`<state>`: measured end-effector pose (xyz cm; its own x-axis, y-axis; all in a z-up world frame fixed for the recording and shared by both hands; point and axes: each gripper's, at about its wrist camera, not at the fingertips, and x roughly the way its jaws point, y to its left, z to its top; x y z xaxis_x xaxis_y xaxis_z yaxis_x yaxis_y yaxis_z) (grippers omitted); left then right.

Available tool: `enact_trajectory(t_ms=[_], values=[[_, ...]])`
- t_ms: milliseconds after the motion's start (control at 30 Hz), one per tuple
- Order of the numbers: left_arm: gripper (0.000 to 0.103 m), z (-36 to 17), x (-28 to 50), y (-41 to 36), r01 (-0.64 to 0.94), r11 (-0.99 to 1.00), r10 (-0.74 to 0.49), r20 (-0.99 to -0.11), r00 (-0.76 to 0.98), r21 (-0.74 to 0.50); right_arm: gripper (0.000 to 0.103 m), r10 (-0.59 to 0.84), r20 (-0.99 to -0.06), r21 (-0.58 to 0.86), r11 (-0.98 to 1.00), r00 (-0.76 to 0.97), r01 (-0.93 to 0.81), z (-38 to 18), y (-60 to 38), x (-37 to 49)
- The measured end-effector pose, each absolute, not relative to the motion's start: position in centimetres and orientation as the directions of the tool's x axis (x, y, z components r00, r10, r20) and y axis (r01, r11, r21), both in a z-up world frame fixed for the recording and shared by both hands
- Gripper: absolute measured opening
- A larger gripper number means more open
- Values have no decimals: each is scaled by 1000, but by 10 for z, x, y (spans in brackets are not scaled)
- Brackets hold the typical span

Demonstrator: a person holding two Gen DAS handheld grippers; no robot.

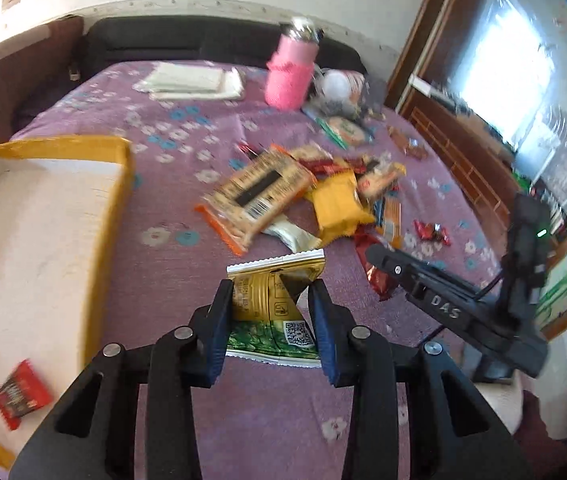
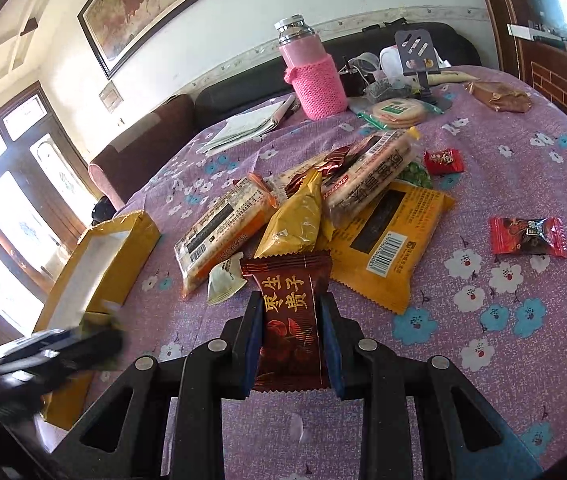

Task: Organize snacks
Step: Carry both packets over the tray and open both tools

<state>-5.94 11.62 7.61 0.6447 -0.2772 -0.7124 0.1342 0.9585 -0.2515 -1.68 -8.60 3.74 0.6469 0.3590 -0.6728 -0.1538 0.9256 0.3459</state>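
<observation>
left gripper (image 1: 269, 312): clenched on gold-green packet (image 1: 273, 300), just right of yellow box (image 1: 111, 208)
right gripper (image 2: 291, 344): grasping brown packet (image 2: 289, 312), right of box, near snack pile (image 2: 303, 208)

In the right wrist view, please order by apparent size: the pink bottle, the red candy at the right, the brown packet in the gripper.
1. Pink bottle
2. Brown packet, though nearness to the camera enlarges it, so these two are unsure
3. Red candy

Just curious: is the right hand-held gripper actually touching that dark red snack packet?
Touching. The right wrist view shows the right hand-held gripper with both blue pads pressed against the dark red packet.
</observation>
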Motion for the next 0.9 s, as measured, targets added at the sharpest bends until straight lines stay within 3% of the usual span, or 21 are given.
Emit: enact_trajectory(t_ms=[167, 367, 467, 700, 900], values=[[35, 107, -91, 189, 13, 974, -168, -681, 713, -227, 28, 388, -661, 329, 919, 642, -216, 65, -66, -31], [35, 124, -112, 270, -146, 975, -1, -656, 755, -170, 28, 560, -584, 376, 828, 587, -415, 140, 0, -41], [35, 113, -110, 302, -202, 966, 43, -670, 741, -160, 28, 640, -588, 425, 764, 495, -485, 151, 53, -33], [35, 60, -97, 350, -293, 934, 43, -751, 658, -204, 27, 633, -724, 438, 730, 276, -525, 87, 185, -19], [36, 41, -90, 365, -326, 912, 11, -782, 624, -248, 29, 583, -790, 425, 743, 189, -517, 39, 242, -13]])
